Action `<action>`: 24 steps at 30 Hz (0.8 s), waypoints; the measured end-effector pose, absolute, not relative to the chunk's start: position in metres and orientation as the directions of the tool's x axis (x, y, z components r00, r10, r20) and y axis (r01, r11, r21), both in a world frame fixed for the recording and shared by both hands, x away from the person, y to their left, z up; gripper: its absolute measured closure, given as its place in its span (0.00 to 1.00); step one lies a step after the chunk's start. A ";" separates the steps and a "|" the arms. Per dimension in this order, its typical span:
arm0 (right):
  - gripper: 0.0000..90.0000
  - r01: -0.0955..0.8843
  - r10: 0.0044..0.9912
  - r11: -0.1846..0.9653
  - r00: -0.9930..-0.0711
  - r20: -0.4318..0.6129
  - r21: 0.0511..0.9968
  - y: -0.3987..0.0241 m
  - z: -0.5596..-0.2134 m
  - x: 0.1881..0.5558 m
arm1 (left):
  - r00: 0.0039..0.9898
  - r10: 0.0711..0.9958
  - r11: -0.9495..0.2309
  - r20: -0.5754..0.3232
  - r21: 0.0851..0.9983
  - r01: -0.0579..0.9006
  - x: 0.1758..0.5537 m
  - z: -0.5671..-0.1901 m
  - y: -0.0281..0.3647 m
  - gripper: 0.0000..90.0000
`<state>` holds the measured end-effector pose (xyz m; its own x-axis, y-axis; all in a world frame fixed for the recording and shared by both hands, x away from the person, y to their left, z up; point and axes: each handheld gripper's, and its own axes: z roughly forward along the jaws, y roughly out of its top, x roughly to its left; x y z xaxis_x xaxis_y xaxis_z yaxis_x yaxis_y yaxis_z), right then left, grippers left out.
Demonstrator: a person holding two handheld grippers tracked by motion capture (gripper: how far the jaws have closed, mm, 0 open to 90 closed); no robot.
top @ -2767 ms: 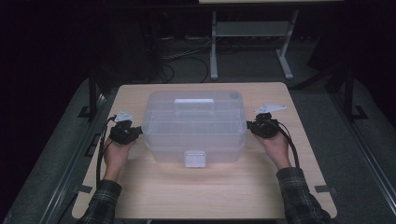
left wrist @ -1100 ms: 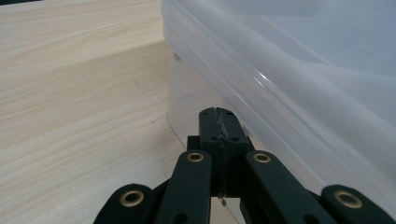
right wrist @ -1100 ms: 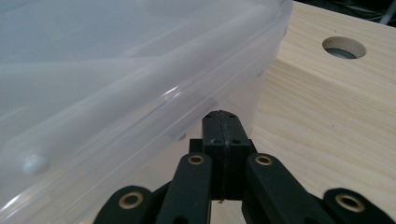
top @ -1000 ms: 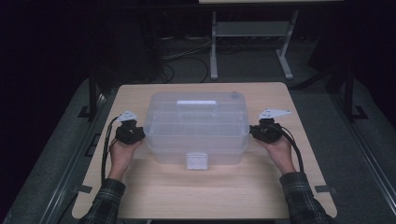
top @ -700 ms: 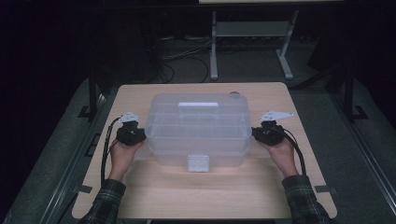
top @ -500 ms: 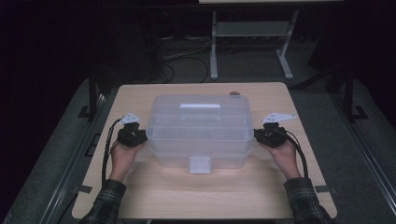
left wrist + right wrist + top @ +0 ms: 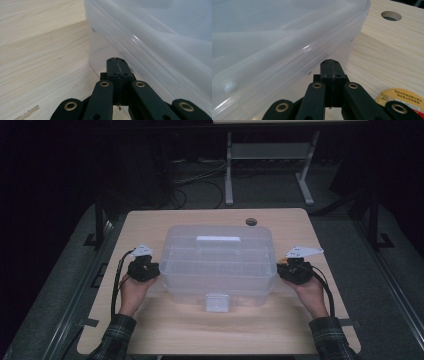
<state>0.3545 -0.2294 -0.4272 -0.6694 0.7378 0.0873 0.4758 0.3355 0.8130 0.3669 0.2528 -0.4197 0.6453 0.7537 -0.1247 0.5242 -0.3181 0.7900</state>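
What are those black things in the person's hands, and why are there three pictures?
A person holds a hand tool with a black claw in each hand. The left claw and right claw are both shut and hold nothing; each sits at one end of a big clear plastic box with a lid, on a wooden table. One picture comes from a camera high above the table. The other two come from small cameras riding on the tools, looking along the claws, so the box looks huge. A yellow round sticker lies beside the right claw.
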 end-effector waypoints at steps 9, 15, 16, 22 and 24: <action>1.00 0.482 0.739 0.340 -0.668 0.088 0.807 -0.236 -0.426 0.342 | 0.660 0.740 -0.327 -0.130 0.788 0.522 0.354 -0.419 0.248 1.00; 1.00 0.484 0.740 0.347 -0.667 0.082 0.803 -0.237 -0.426 0.338 | 0.660 0.740 -0.333 -0.128 0.784 0.525 0.346 -0.418 0.246 1.00; 1.00 0.482 0.739 0.350 -0.669 0.079 0.803 -0.238 -0.426 0.338 | 0.660 0.739 -0.328 -0.133 0.786 0.525 0.345 -0.419 0.246 1.00; 1.00 0.482 0.738 0.346 -0.669 0.084 0.805 -0.243 -0.426 0.334 | 0.668 0.730 -0.326 -0.142 0.786 0.524 0.337 -0.419 0.242 1.00; 1.00 0.484 0.740 0.346 -0.667 0.083 0.804 -0.244 -0.426 0.332 | 0.674 0.724 -0.330 -0.145 0.786 0.524 0.335 -0.419 0.242 1.00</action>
